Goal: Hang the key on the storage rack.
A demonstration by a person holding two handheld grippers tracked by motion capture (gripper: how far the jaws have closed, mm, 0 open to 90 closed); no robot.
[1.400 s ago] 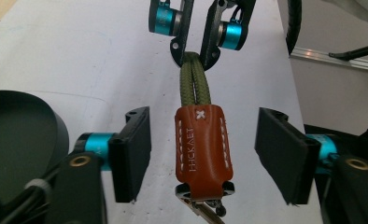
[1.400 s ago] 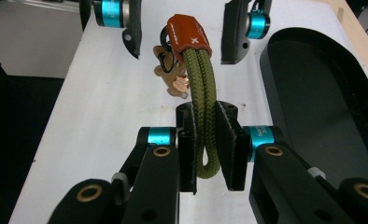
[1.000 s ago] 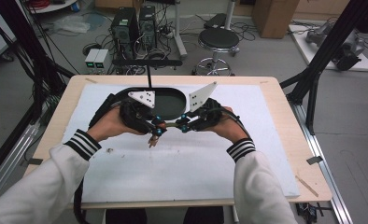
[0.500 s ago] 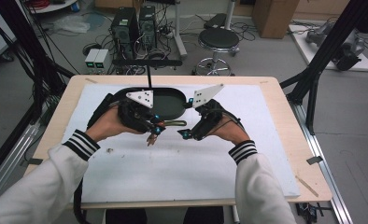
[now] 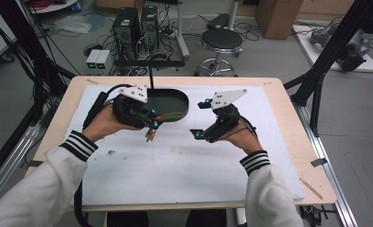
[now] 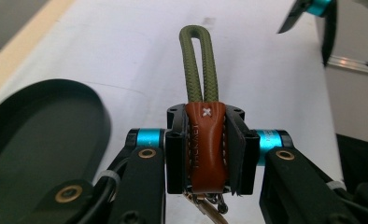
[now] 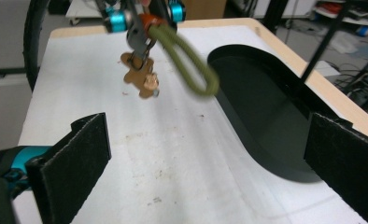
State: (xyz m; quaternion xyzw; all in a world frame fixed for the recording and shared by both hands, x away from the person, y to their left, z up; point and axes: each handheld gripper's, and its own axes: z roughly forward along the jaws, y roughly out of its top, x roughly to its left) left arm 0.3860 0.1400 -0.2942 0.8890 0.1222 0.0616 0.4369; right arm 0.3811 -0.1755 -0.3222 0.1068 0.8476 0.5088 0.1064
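High view looks down from above near table edge; gripper views sit close, sharing black tray (image 5: 175,100) (image 6: 42,126) (image 7: 266,116).

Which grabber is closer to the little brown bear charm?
Left. The left gripper clamps the strap the bear charm dangles from. The right gripper stands open, apart to the side.

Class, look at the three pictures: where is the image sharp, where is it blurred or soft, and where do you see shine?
Left gripper view: the brown leather tab in the left claw is crisp, and the dark tray shows a soft sheen. Right gripper view: the green cord loop and the small charm look smeared, and the right claw pads are soft. High view: even light, faint shadows on the white mat.
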